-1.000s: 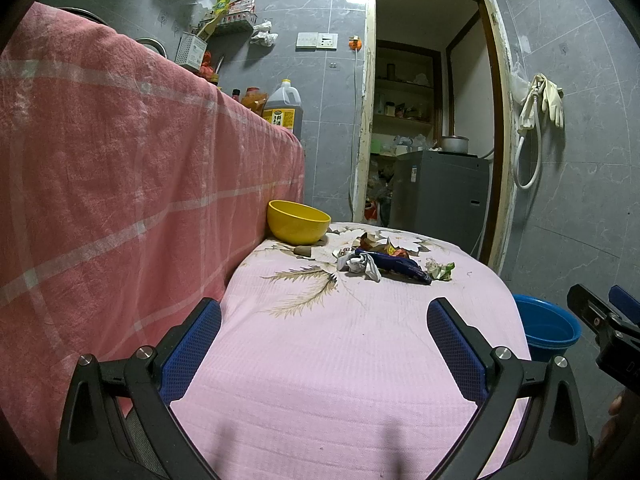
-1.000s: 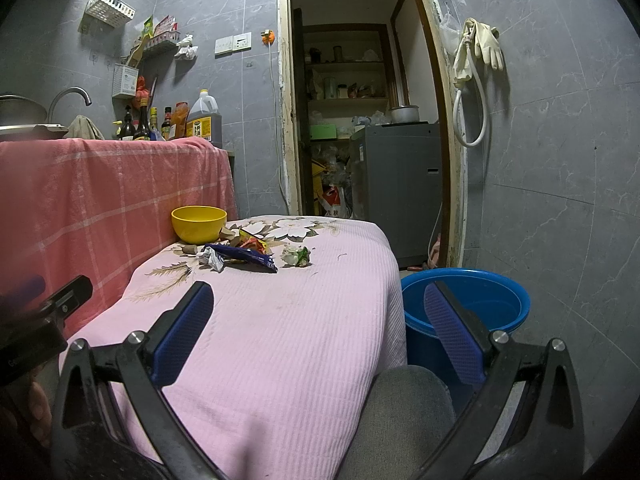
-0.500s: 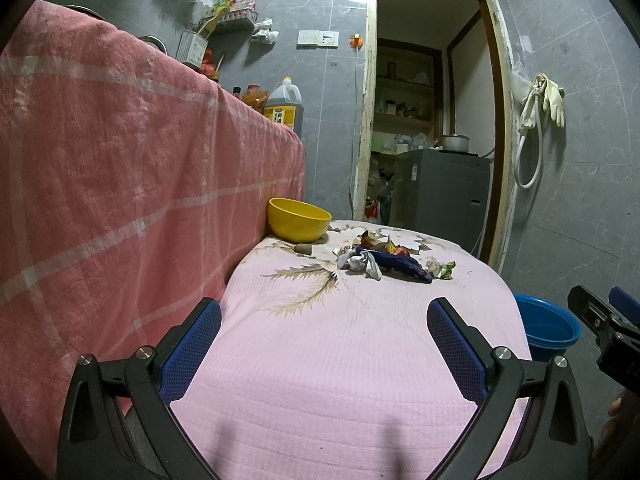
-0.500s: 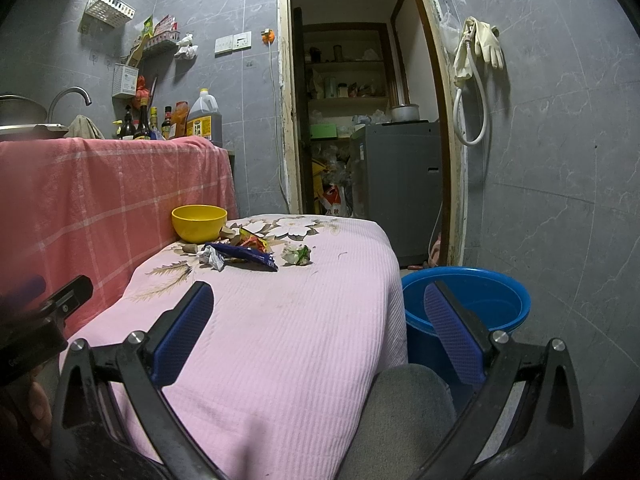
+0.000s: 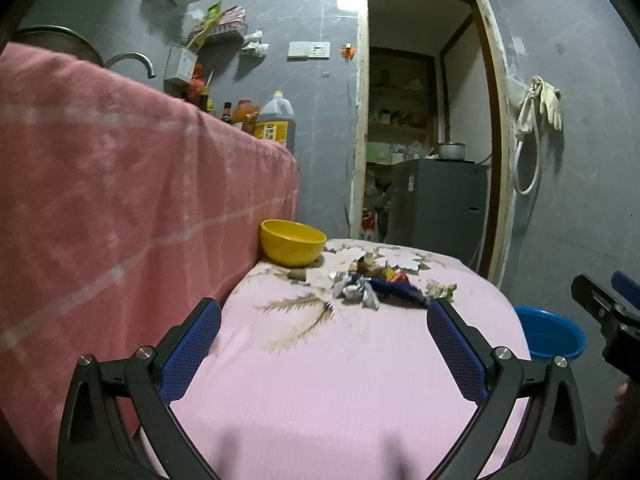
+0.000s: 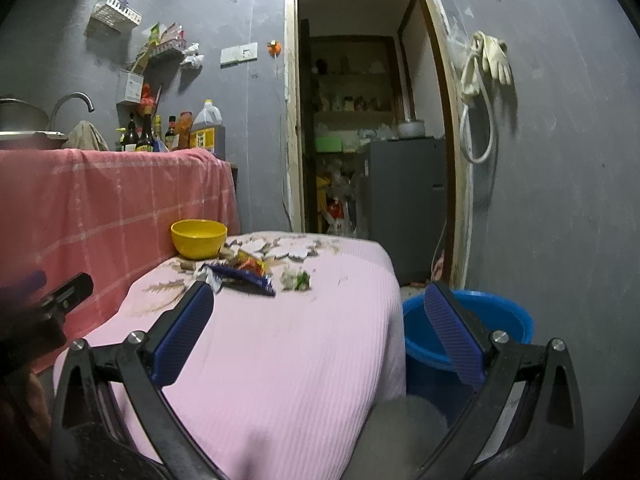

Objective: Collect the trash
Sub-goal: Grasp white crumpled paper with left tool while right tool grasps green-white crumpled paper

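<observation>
A heap of trash (image 5: 380,286) (image 6: 244,272) lies at the far end of the pink-covered table (image 5: 340,380) (image 6: 288,340): a dark blue wrapper, crumpled grey and white paper, an orange packet and a green-white scrap (image 6: 297,280). Beside the heap stands a yellow bowl (image 5: 293,242) (image 6: 199,238). A blue basin (image 6: 472,332) (image 5: 550,338) sits on the floor to the table's right. My left gripper (image 5: 322,344) is open over the near table, well short of the heap. My right gripper (image 6: 320,332) is open too, above the table's right edge and the basin.
A counter draped in a red checked cloth (image 5: 120,200) runs along the table's left side, with bottles and an oil jug (image 5: 275,122) on top. An open doorway (image 6: 360,120) with a grey appliance lies behind. A grey cushion (image 6: 404,432) sits below my right gripper.
Both grippers have lifted and moved slightly forward toward the heap; the left view now shows the tap and counter top. Both stay open and empty.
</observation>
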